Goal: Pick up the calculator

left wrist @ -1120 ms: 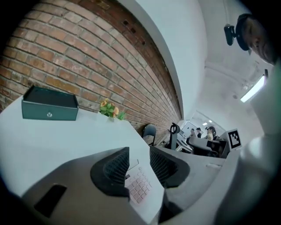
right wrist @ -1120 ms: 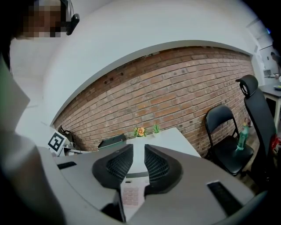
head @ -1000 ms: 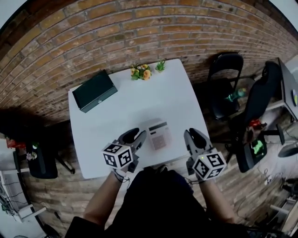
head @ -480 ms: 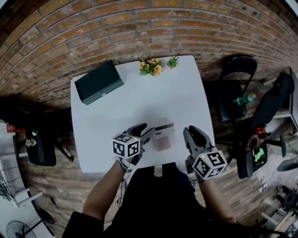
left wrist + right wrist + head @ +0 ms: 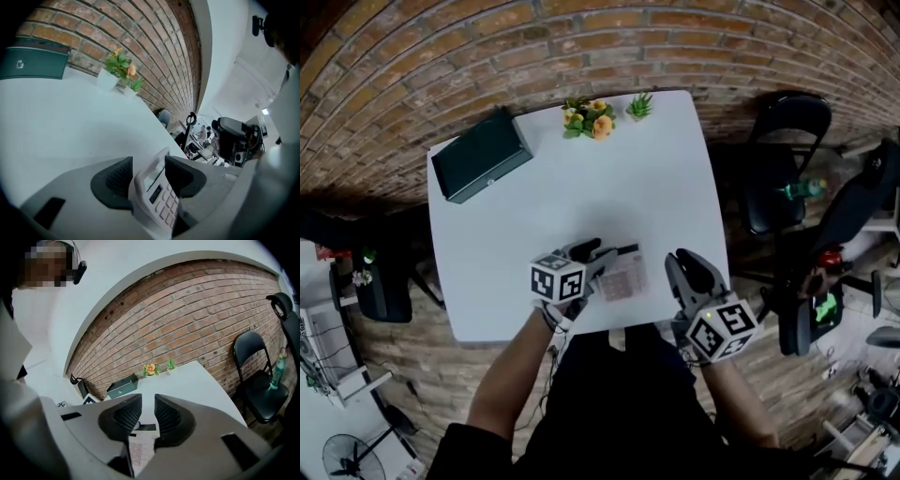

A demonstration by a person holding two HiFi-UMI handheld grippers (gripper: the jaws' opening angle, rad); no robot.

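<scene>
Left gripper [image 5: 147, 174]: jaws had just opened wide, straddling the pale grey keypad calculator [image 5: 624, 277]; no squeeze seen.
Right gripper [image 5: 147, 409]: jaws narrowly apart, empty.
Calculator: near edge of the white square table [image 5: 581, 178].
Risk: off-centre closing could push it off that edge.

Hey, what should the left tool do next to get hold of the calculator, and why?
Probably close the left tool: its jaws have just been opening and now straddle the edge of the calculator without seeming to press it.

Overhead; two apparently low; shared table [image 5: 581, 187]
</scene>
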